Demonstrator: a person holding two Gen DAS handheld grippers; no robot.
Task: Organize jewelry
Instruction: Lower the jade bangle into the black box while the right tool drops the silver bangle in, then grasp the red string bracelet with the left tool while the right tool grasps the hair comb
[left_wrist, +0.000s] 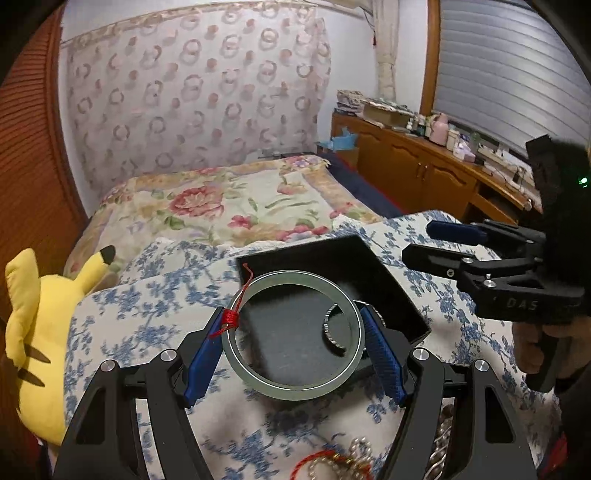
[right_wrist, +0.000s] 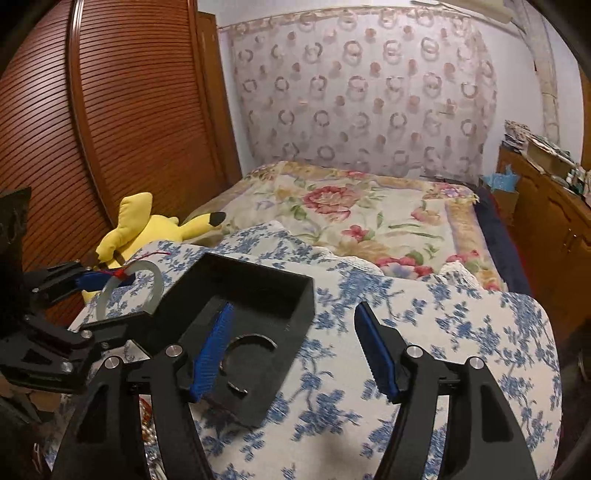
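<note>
Bangle (left_wrist: 293, 334) of pale green stone, a red thread (left_wrist: 231, 318) knotted on its rim, sits clamped between the blue pads of the left gripper (left_wrist: 293, 345), raised above an open black box (left_wrist: 373, 275). A silver ring (left_wrist: 332, 330) lies inside the box. The box rests on a blue-flowered cloth (left_wrist: 155, 295). The right gripper (right_wrist: 295, 354) hovers beside the box, fingers apart and empty. More chains (left_wrist: 343, 463) lie heaped near the camera.

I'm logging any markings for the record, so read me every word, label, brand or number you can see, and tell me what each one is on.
"DAS": embossed on the black plastic body of the right gripper, seen from the left wrist view; any letters after it are cut off.
Items on the wooden sideboard: too small and blurred to read.
Nothing else bears readable text.
</note>
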